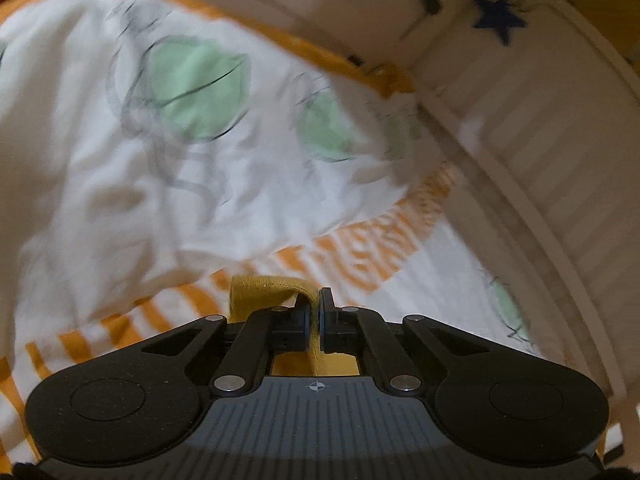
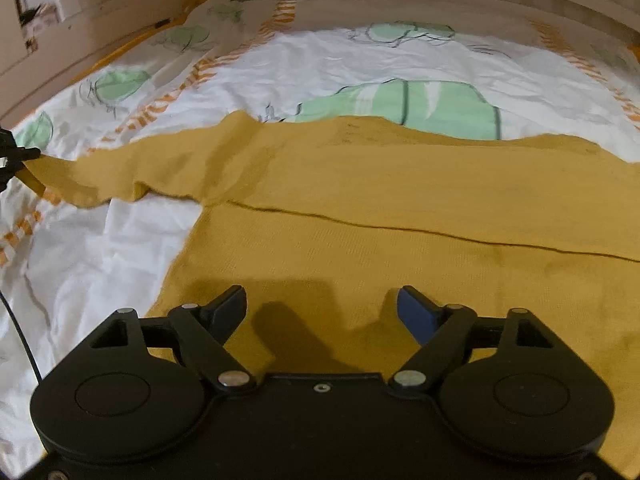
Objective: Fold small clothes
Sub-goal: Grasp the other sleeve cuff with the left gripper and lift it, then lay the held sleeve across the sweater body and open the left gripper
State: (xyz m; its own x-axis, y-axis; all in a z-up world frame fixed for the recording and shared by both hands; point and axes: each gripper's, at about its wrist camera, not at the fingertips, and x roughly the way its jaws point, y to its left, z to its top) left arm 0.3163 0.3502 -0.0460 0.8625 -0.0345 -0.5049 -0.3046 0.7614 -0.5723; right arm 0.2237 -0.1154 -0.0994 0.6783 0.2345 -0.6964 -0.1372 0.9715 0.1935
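Note:
A mustard-yellow knit garment (image 2: 400,208) lies spread on the bed, with a fold line running across it and one sleeve stretched out to the left. My left gripper (image 1: 316,314) is shut on the yellow sleeve end (image 1: 260,288); it also shows at the left edge of the right wrist view (image 2: 16,154), holding that sleeve's tip. My right gripper (image 2: 322,306) is open and empty, just above the garment's near part, jaws wide apart.
The bed is covered by a white sheet (image 2: 100,248) with green shapes and orange stripes. A pale headboard or wall (image 1: 520,120) with a blue star sticker (image 1: 498,16) runs along the right in the left wrist view.

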